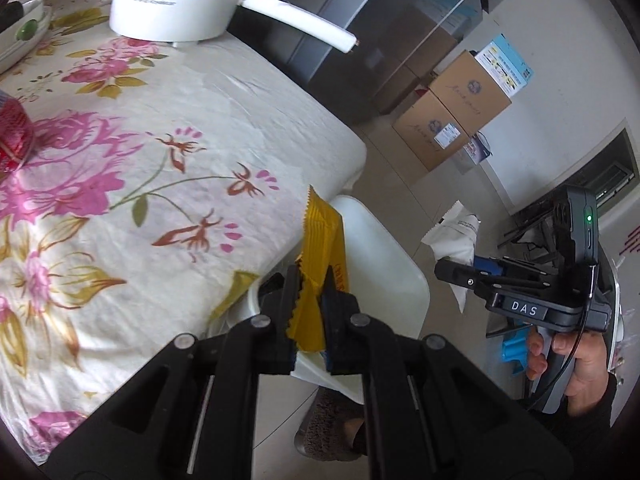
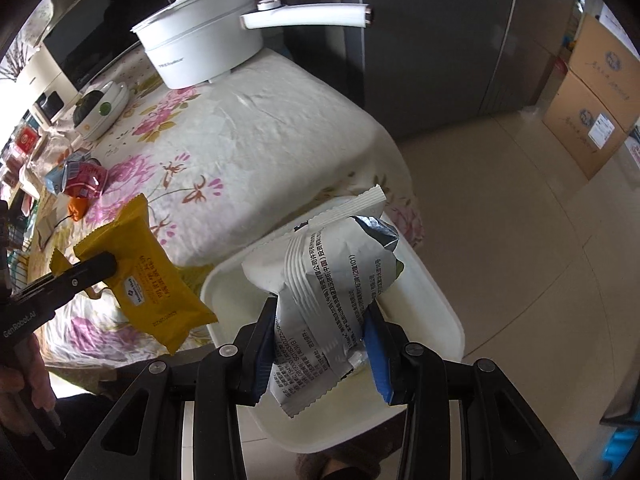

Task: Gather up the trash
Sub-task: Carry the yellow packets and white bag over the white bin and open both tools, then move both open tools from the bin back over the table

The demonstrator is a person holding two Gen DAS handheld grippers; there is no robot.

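Note:
My left gripper point(image 1: 313, 280) is shut on a yellow snack wrapper point(image 1: 322, 236) and holds it over the table's edge, above a white chair seat point(image 1: 384, 256). In the right wrist view the same yellow wrapper point(image 2: 148, 272) hangs from the left gripper's fingers point(image 2: 88, 270). My right gripper point(image 2: 324, 316) is shut on a white and silver wrapper point(image 2: 332, 280) and holds it above the white chair seat point(image 2: 424, 292). In the left wrist view the right gripper point(image 1: 448, 270) carries that white wrapper point(image 1: 456, 236) at the right.
The floral tablecloth point(image 1: 160, 160) covers the table. A white pot with a long handle point(image 2: 200, 40) stands at the back. A crushed red and blue carton point(image 2: 76, 176), an orange scrap point(image 2: 78, 206) and a white bowl point(image 2: 102, 108) lie at the left. Cardboard boxes point(image 1: 452, 116) stand on the floor.

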